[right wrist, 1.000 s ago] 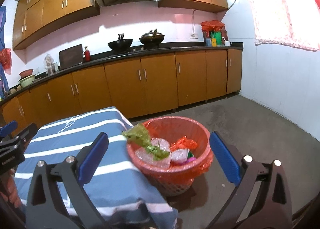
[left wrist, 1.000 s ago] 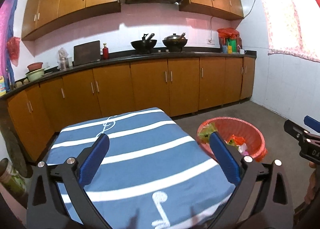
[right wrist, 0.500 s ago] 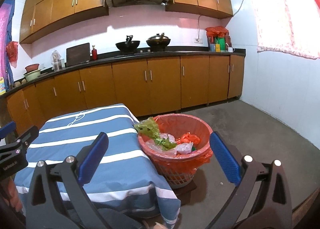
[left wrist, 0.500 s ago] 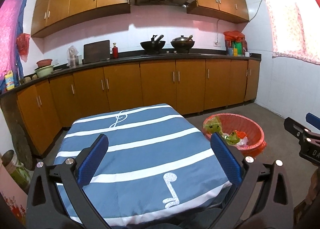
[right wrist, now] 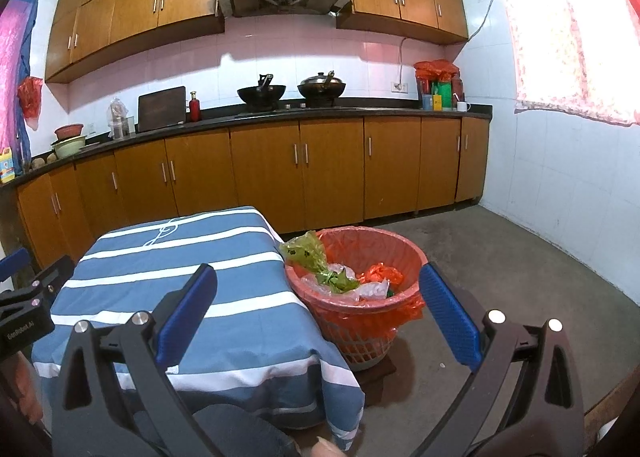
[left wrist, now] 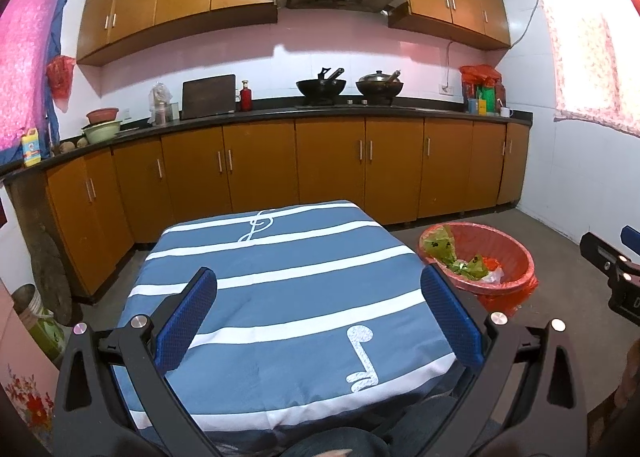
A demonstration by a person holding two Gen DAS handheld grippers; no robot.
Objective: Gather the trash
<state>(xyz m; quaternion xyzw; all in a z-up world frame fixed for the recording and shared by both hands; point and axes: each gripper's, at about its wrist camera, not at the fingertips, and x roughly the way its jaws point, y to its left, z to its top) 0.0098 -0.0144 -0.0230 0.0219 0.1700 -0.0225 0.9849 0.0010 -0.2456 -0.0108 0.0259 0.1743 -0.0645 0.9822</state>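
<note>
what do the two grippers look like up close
Both match: the left gripper and right gripper have black angular frames with cut-out slots, silver round bolt heads at the joints, and long blue textured pads on the fingers. White lettering marks the left gripper's black body in the right wrist view, too small to read reliably.

The left gripper [left wrist: 318,321] is held level with its blue-padded fingers [left wrist: 188,323] spread wide, gripping nothing. The right gripper [right wrist: 316,317] sits beside it, fingers [right wrist: 448,317] equally wide apart and empty, both pointing forward.
</note>
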